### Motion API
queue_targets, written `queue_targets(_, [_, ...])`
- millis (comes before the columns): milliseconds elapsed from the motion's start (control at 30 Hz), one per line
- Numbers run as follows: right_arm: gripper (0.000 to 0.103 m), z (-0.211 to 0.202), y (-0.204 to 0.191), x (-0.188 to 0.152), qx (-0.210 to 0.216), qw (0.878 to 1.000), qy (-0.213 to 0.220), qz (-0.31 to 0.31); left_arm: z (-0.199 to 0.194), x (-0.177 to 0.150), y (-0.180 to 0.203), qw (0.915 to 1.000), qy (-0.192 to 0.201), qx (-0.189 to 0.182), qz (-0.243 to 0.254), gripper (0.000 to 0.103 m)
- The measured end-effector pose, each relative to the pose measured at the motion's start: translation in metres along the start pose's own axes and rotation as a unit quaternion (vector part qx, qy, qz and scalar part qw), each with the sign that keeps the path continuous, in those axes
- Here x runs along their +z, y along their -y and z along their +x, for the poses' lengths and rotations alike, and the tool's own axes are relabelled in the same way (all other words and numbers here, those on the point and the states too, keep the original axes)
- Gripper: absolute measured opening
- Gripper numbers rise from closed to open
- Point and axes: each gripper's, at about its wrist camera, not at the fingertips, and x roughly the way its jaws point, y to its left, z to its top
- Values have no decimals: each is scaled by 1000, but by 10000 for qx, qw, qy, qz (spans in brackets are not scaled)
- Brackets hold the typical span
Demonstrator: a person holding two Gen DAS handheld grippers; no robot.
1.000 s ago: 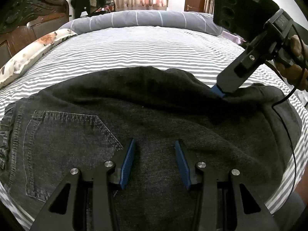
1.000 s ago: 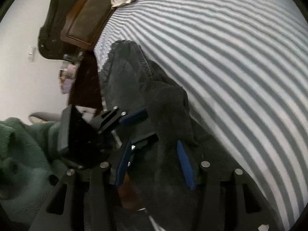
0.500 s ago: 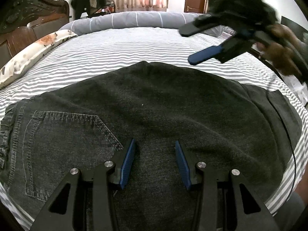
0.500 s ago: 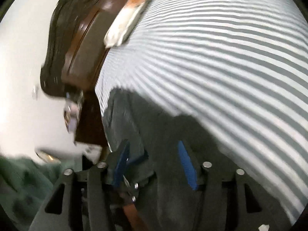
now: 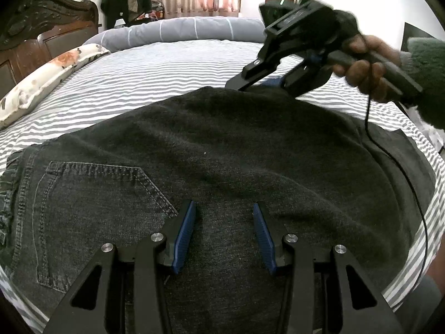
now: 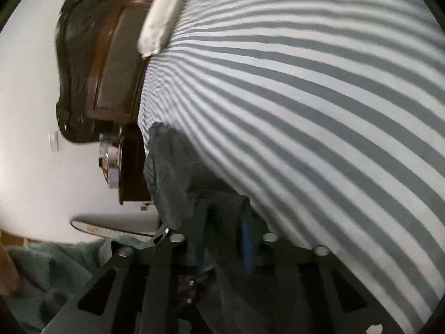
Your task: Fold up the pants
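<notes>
Dark grey jeans [image 5: 222, 167] lie folded on the striped bed, a back pocket [image 5: 91, 203] at the left. My left gripper [image 5: 224, 231] is open, its blue pads resting low over the denim near the front edge. My right gripper [image 5: 258, 83] is at the far folded edge of the jeans, its jaws still apart around the edge of the cloth. In the right wrist view the right gripper [image 6: 222, 239] has dark denim [image 6: 172, 172] between its fingers, blurred.
The striped bedsheet [image 5: 172, 72] spreads beyond the jeans. A floral pillow [image 5: 50, 78] lies by the wooden headboard [image 5: 41, 36] at the left. A grey bolster [image 5: 178, 30] runs along the far side. A black cable [image 5: 395, 167] trails over the jeans at the right.
My right gripper let go of the fold, lifted clear, then came back down onto the far edge of the jeans. The bunched cloth now lies flatter. My left gripper has not moved.
</notes>
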Motion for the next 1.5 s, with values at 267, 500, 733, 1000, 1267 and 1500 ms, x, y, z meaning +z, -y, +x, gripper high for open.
queue_targets(267, [12, 3, -50, -71, -620, 9954, 177, -707, -8, 13, -7, 10000, 21, 17, -84, 45])
queue_targets(500, [14, 25, -22, -75, -870, 9946, 513, -249, -13, 38, -11, 9998, 96, 164, 57, 45])
queue_targets(733, [31, 8, -20, -51, -611, 9896, 1304, -69, 10, 35, -25, 9995, -231, 200, 4, 45])
queue_targets(1000, [8, -20, -26, -10, -1056, 9777, 1778, -375, 12, 23, -23, 9994, -177, 258, 114, 45])
queue_targets(1267, [20, -10, 0, 4, -1881, 9663, 1757, 68, 11, 15, -16, 9984, -114, 415, 353, 45])
queue_targets(1500, [24, -59, -32, -45, -2309, 9482, 2180, -76, -2, 34, -12, 9982, -228, 390, 400, 45])
